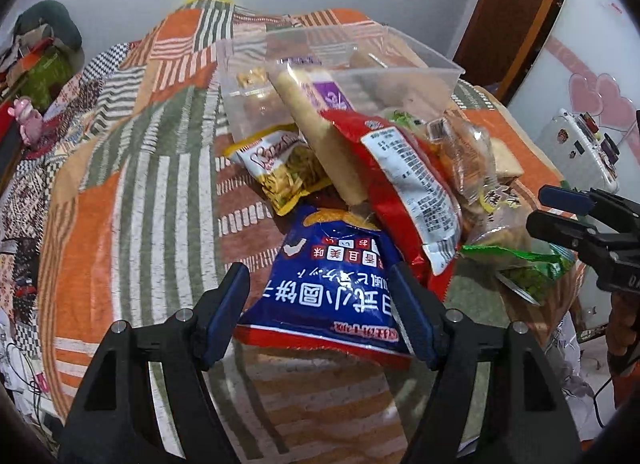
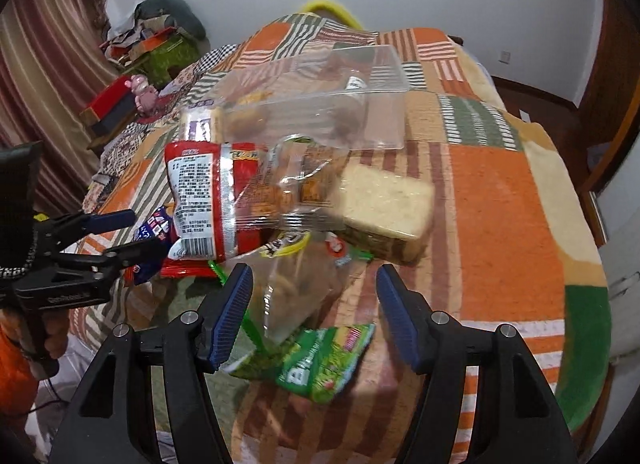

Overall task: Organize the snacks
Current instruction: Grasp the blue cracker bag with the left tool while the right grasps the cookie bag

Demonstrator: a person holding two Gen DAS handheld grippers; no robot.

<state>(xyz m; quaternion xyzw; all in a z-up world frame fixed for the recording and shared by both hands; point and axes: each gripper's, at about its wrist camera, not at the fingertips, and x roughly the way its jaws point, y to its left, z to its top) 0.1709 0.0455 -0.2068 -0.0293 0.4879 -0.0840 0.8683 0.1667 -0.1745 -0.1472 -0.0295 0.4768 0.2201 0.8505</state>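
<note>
Left gripper (image 1: 320, 304), jaws spread and pinching nothing, straddles the blue snack bag (image 1: 332, 284), long axis running toward 12 o'clock.

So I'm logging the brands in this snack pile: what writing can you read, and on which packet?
Blue bag: "日式小圆饼", upside down, end partly hidden.
Green packet: a large "B", the rest blurred.
Yellow packet: cursive starting "Ba", the rest unclear.
Red bag: white label print too small to read.
</note>
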